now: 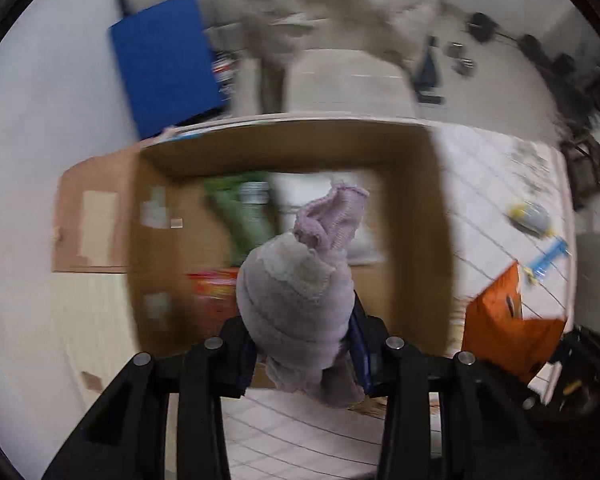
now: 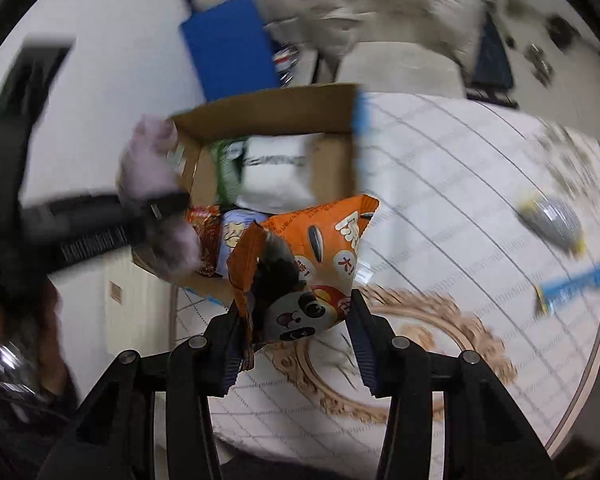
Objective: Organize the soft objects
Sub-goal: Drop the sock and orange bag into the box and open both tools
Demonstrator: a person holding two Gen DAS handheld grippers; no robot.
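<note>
A rolled lilac sock bundle (image 1: 296,296) is held above the open cardboard box (image 1: 428,216); an opened orange snack bag (image 2: 312,256) is held beside the box.

White wall (image 1: 40,140), blue panel (image 1: 164,64) leaning on it, pale grid-patterned table (image 2: 460,184)

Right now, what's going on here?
A person is packing soft items into a cardboard box on a tiled table. The left hand-held gripper is shut on a rolled lilac sock bundle by the box. The right hand-held gripper holds an orange snack bag near its front edge. Snack packets already lie inside.
</note>
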